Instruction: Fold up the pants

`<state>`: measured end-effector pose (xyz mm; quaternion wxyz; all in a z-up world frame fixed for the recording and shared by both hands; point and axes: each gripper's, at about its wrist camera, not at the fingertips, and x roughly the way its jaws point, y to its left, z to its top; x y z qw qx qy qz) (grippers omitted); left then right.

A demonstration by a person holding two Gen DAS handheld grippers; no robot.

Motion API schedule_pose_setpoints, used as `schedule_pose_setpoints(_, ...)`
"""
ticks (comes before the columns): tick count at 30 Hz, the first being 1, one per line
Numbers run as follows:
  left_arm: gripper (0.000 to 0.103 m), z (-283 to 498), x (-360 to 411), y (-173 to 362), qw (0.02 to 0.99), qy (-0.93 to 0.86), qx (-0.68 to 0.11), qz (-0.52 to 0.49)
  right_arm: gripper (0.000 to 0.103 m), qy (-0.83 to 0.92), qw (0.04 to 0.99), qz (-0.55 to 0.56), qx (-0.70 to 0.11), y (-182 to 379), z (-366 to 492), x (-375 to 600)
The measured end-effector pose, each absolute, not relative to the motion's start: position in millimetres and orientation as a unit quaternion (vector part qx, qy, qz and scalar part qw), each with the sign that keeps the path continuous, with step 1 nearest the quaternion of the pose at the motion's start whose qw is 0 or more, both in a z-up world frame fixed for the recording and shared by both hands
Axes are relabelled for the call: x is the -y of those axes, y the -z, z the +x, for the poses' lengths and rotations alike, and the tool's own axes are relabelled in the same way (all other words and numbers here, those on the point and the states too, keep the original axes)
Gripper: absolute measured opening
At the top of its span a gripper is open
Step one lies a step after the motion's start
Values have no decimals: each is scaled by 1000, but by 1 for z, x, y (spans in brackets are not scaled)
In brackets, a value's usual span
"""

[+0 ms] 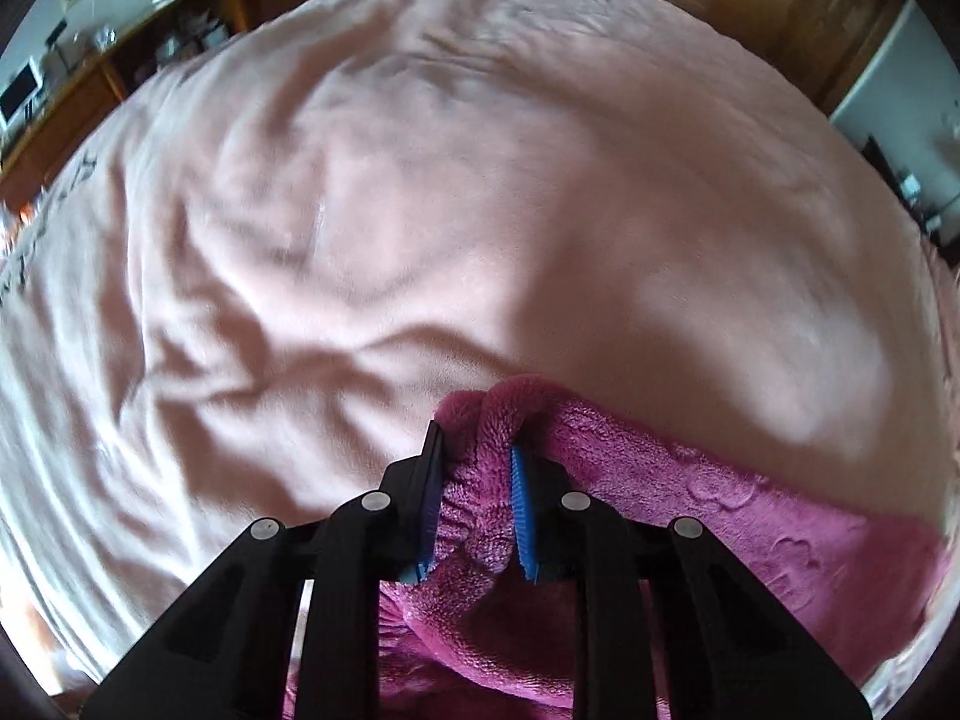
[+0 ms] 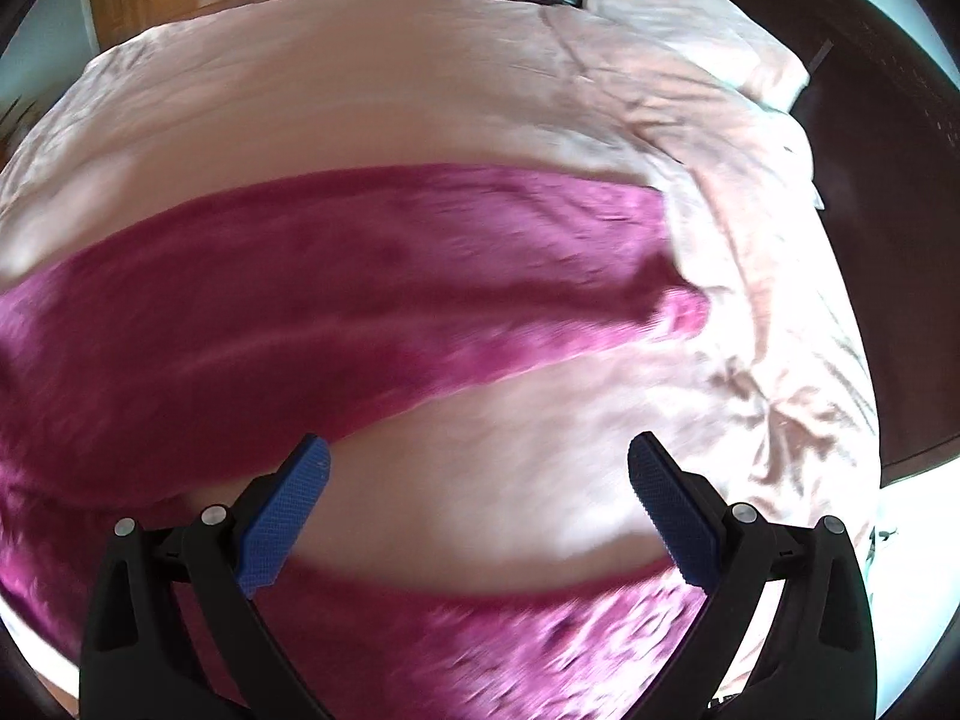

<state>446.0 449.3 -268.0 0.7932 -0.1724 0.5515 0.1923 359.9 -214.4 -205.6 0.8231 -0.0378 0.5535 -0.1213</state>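
Fuzzy magenta pants (image 1: pixel 690 498) lie on a pale pink bedspread (image 1: pixel 420 210). In the left wrist view my left gripper (image 1: pixel 477 456) is shut on a bunched fold of the pants' ribbed waistband, the blue pads pressing it from both sides. In the right wrist view the pants (image 2: pixel 300 300) spread out with one leg running right across the middle and the other leg (image 2: pixel 510 630) along the bottom. My right gripper (image 2: pixel 480 456) hangs open above the bare bedspread between the two legs, nothing between its blue pads.
The bedspread (image 2: pixel 720 360) is wrinkled at the right. A pink pillow (image 2: pixel 690 30) lies at the bed's far right corner by a dark headboard (image 2: pixel 888 180). A wooden desk with clutter (image 1: pixel 90 60) stands beyond the bed's far left edge.
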Motion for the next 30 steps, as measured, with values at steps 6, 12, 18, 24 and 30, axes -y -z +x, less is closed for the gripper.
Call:
schedule_pose_setpoints(6,20,439,-449,268,791,-198,-556,-162,101,164,812,0,-560,224,425,312)
schedule_pose_setpoints(12,21,438,-443,266,788,-212,-561,-136,100,171,804,31,-568,257,507,402)
schedule_pose_setpoints(18,20,440,-435,265,782,-236,-563,-127,91,173,798,116,-565,292,562,471)
schedule_pose_setpoints(24,20,440,-435,267,773,-258,-561,-145,15,123,779,194,-584,316,588,490)
schedule_pose_setpoints(30,19,445,-439,261,772,-280,-542,-177,10,147,831,153,-514,259,624,492)
